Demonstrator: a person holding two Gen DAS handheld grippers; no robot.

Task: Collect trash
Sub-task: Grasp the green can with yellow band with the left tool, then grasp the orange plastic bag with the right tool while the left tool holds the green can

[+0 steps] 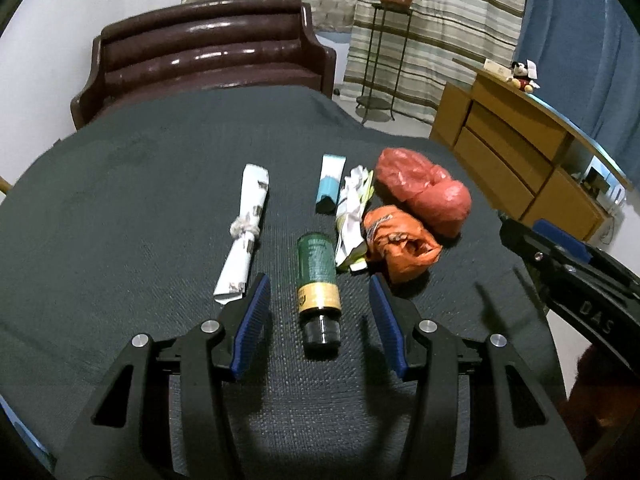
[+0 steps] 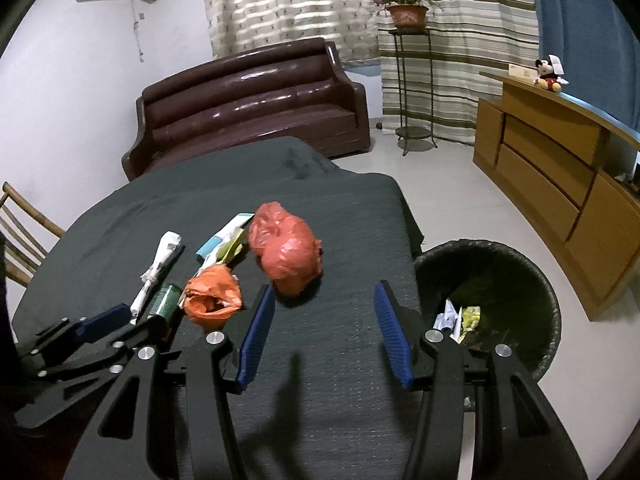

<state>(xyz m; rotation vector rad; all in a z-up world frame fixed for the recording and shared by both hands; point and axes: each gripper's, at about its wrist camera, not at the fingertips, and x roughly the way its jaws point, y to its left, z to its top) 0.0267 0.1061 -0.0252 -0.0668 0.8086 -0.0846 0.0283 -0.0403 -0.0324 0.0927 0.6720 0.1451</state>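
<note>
On the dark-clothed desk the trash lies in a loose row. The left tool hangs low over the near end of it with its blue pads spread wide, gripping nothing; a green bottle with a gold band and black cap lies flat between the pads, cap toward the tool, touching neither one. Left of the bottle is a rolled paper tied round the middle. Beyond the bottle lies a light-blue and white tube box, and just beside that a crumpled white and yellow-green wrapper. A crushed orange bag rests against the wrapper, and a larger red plastic bag sits behind it (the two bags look to be touching, though I can't be sure).

The right tool is off to the right side of the desk, opened just as wide and also empty, with bare cloth between its pads; the red plastic bag lies just ahead of its left pad. On the floor by the desk's right edge stands a bin lined with a black bag, with a few paper scraps and a yellow wrapper already in it. A brown sofa stands behind the desk.
</note>
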